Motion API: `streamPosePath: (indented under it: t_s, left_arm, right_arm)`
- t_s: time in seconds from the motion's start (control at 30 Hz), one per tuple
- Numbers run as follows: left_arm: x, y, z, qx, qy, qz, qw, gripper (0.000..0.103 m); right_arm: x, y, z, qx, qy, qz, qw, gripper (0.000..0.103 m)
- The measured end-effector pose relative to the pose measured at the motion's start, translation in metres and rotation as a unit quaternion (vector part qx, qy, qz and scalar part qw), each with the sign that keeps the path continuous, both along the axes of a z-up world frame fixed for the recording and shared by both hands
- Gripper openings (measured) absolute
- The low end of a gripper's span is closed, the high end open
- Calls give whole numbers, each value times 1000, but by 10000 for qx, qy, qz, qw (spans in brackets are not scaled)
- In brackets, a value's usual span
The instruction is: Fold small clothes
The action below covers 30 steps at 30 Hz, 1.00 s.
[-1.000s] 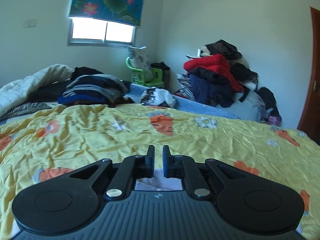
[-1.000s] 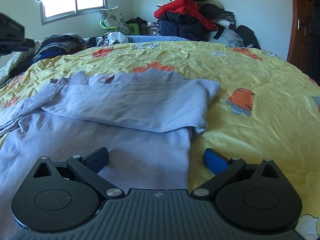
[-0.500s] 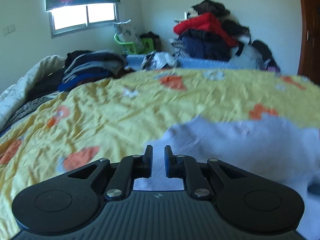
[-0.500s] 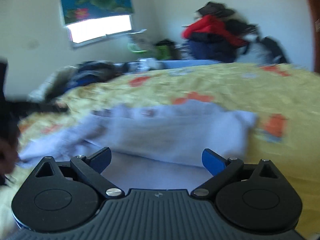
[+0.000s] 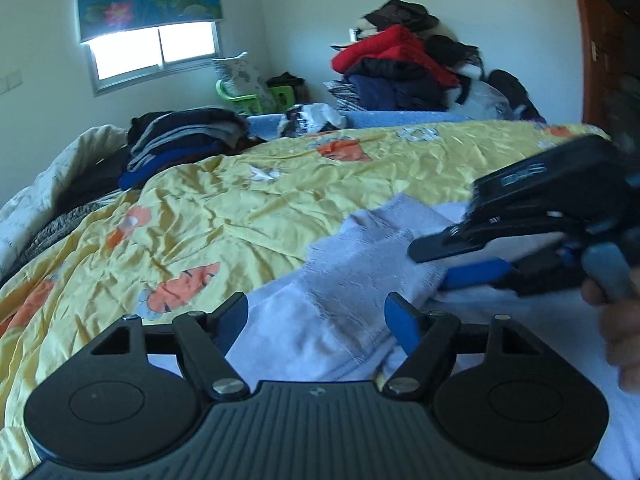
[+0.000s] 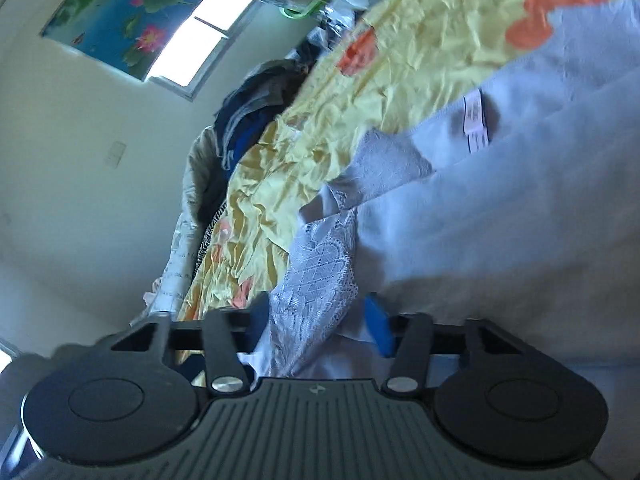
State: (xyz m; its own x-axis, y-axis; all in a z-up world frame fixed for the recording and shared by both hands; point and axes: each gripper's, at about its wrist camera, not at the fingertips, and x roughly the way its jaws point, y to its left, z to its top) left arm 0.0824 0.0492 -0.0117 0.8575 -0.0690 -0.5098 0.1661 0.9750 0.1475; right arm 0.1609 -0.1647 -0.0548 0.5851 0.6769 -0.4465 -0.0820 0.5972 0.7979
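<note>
Bed: yellow quilt (image 5: 248, 204) with orange patches carries the work; stacked dark clothes (image 5: 180, 140) far left near the window.
Left hand-held gripper (image 5: 316, 314): released. I have just been opening its jaws; they now stand wide over the lace sleeve (image 5: 352, 280), pads not pressing.
Garment: pale lilac top (image 6: 500, 208) lies spread on the quilt, one sleeve already folded across the body, care label (image 6: 476, 122) showing.
Right hand-held gripper (image 6: 316, 320): rolled on its side, jaws just closing with the lace sleeve between them. I cannot tell whether the pads bite yet.
Progress: I judge it mid-fold; lace sleeve still to lay over, then halving the body.
</note>
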Motion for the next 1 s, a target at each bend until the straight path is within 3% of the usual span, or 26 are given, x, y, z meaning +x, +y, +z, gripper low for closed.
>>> streamPosePath:
  t_s: [0.07,0.17,0.33,0.43,0.6,0.77,1.0]
  left_arm:
    - [-2,-5,-3,91,-39,-95,9999,75]
    - [-3,-15,-8,312,-110,-193,9993,76]
    - [1,-26,-14,497,-113,-273,9983,80]
    - [7,-29,-14,571,-175,-14,9982,80]
    - [20,-27,-9,378,-147,329,9986,80]
    - [24,-30,-4,106,-92,315,9994,80]
    - [26,-47,-8,24,7,220,9998,80]
  right_arm:
    - [3,3,-2,-24,121,6,9999,13]
    - [2,6,-2,53,102,53,9999,6]
    - [-5,4,27,-64,-421,-15,9991,6]
    - [-8,-1,46,-314,-766,-139,9965,6]
    - [-8,-27,67,-753,-1147,-581,9888,6]
    - [-21,-69,73,-1440,-1468,-1265,9704,6]
    - [-43,-138,62,-1735,-1420,-2022,9533,6]
